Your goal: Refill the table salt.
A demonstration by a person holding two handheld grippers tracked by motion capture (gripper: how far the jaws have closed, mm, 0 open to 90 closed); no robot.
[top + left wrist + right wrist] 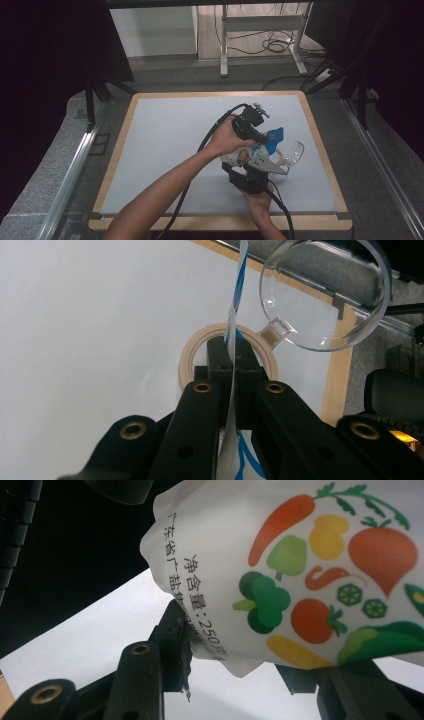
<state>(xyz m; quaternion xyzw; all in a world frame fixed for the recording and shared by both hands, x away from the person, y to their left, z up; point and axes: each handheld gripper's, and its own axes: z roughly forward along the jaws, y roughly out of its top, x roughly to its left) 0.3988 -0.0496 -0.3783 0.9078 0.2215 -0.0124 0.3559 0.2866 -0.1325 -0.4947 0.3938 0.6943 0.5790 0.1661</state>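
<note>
Two hand-held grippers hold one white pouch (pixel 248 153) above the bench (pixel 165 140): the left hand-held gripper (pixel 232 360) pinches its thin edge, the right hand-held gripper (pixel 235 652) clamps its printed lower end. Just beyond the left one, a clear cup (pixel 325 295) lies on its side, its contents indiscernible. The pouch's length is partly hidden.

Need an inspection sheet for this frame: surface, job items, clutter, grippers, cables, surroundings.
Surface: grey mat on a wood-edged board, bare at left.
Job's things: printed bag held up between both grippers; clear measuring scoop and tape roll beside it.
Clutter: nothing seen.
Grippers: left gripper shut on the bag's edge; right gripper jaws either side of the bag.
Cables: black cable trails toward the person.
Surroundings: desk legs, floor wires.
</note>
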